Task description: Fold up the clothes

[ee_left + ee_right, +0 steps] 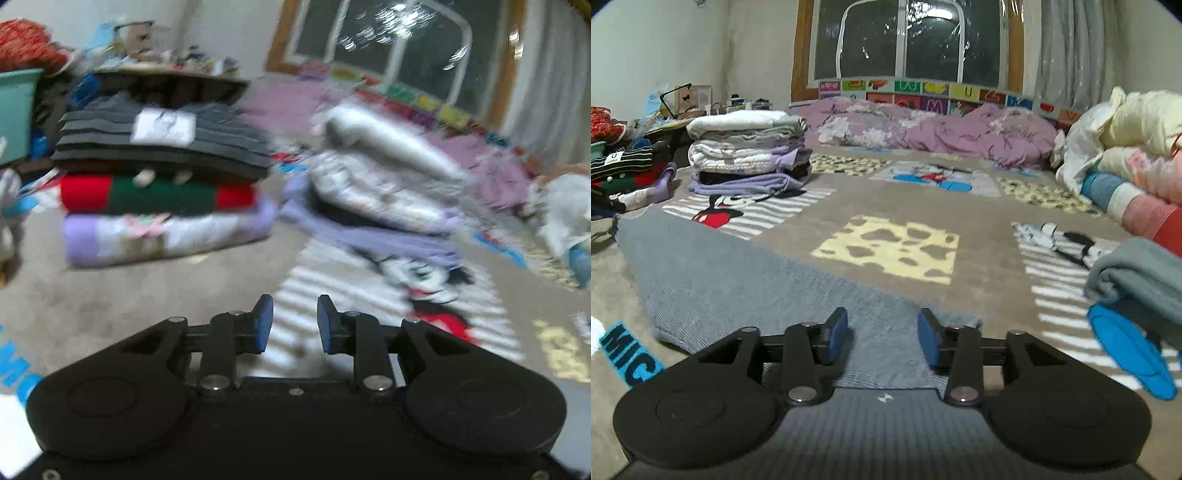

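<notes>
The right claw (882,334) is held apart and empty just above the grey garment (738,269), which is spread flat on the carpet (820,225). The left claw (294,323) is also apart, empty. Beyond the garment, folded stacks (748,158) are seen.

Dark window (905,40), cartoon-print carpet (886,251)

garment (757,295) flat on rug (886,192) | two folded stacks (746,155) far left | quilt (923,129) behind
</notes>
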Demonstrator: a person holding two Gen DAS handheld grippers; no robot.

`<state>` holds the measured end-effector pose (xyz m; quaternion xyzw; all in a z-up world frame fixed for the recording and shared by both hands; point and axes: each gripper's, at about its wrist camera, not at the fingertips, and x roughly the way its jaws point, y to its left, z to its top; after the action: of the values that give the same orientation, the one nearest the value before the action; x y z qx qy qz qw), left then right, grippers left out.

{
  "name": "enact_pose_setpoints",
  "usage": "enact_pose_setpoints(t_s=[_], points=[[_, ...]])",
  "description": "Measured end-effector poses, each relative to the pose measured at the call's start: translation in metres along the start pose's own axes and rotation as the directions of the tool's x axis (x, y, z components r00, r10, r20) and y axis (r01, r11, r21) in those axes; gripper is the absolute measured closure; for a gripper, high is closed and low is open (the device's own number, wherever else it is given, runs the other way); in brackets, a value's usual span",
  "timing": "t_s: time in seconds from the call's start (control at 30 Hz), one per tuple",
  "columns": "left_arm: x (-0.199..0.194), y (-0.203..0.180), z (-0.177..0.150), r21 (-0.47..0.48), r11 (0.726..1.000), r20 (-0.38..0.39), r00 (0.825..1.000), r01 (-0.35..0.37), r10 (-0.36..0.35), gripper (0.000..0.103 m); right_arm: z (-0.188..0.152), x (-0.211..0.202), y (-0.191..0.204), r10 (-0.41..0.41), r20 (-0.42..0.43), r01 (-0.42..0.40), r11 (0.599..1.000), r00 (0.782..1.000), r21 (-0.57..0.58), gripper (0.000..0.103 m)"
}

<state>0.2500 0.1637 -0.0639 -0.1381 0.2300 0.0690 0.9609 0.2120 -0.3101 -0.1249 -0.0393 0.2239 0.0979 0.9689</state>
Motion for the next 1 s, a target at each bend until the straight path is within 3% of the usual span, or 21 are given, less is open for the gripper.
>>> enact_pose_setpoints(t_s=[0.07, 0.13, 0.23, 0.4, 0.43, 0.47, 0.57, 0.7, 0.83, 0.9, 0.93, 1.0], points=[[-0.006, -0.02, -0.001, 0.056, 0.996, -0.009, 0.997, 0.074, -0.074, 0.08, 0.005, -0.009, 0.007, -0.019, 0.035, 0.02, 0.999, 0.999, -0.028, 0.057], [-0.008, -0.043, -0.007, 0.102, 0.979, -0.051, 0.984, 0.177, -0.172, 0.08, 0.009, -0.019, 0.015, -0.008, 0.074, 0.012, 0.999, 0.997, -0.048, 0.057], [-0.006, -0.076, -0.025, 0.132, 0.937, -0.146, 0.941, 0.323, -0.304, 0.08, 0.014, -0.023, 0.031, 0.092, 0.104, -0.087, 0.995, 0.99, -0.056, 0.06], [-0.007, -0.121, -0.057, 0.209, 0.867, -0.271, 0.878, 0.453, -0.394, 0.075, 0.011, -0.01, 0.06, 0.188, 0.058, -0.18, 0.977, 0.981, -0.111, 0.06], [-0.005, -0.126, -0.062, 0.226, 0.86, -0.299, 0.873, 0.458, -0.386, 0.065, 0.01, -0.009, 0.063, 0.195, 0.045, -0.189, 0.975, 0.98, -0.114, 0.06], [-0.003, -0.127, -0.065, 0.242, 0.863, -0.316, 0.877, 0.444, -0.363, 0.06, 0.008, -0.007, 0.067, 0.198, 0.027, -0.193, 0.974, 0.98, -0.122, 0.06], [0.0, -0.112, -0.06, 0.244, 0.89, -0.285, 0.905, 0.386, -0.315, 0.063, 0.002, 0.012, 0.064, 0.22, -0.096, -0.227, 0.971, 0.971, -0.07, 0.059], [0.004, -0.089, -0.052, 0.23, 0.925, -0.242, 0.938, 0.304, -0.248, 0.063, 0.006, 0.003, 0.051, 0.218, -0.08, -0.219, 0.976, 0.973, -0.014, 0.059], [0.012, -0.031, -0.033, 0.057, 0.977, -0.199, 0.961, 0.205, -0.19, 0.075, 0.002, -0.012, 0.025, 0.174, -0.034, -0.169, 0.979, 0.984, 0.111, 0.059], [0.007, -0.013, -0.025, 0.015, 0.993, -0.138, 0.984, 0.115, -0.112, 0.071, -0.001, -0.022, 0.006, 0.132, -0.025, -0.125, 0.977, 0.991, 0.175, 0.061], [0.004, -0.004, -0.021, -0.008, 0.997, -0.108, 0.992, 0.07, -0.071, 0.061, -0.004, -0.026, -0.003, 0.106, -0.025, -0.099, 0.976, 0.994, 0.192, 0.064], [-0.002, 0.015, -0.016, -0.083, 0.996, -0.089, 0.996, 0.023, -0.03, 0.059, -0.008, -0.035, -0.015, 0.056, -0.013, -0.052, 0.977, 0.998, 0.209, 0.067]])
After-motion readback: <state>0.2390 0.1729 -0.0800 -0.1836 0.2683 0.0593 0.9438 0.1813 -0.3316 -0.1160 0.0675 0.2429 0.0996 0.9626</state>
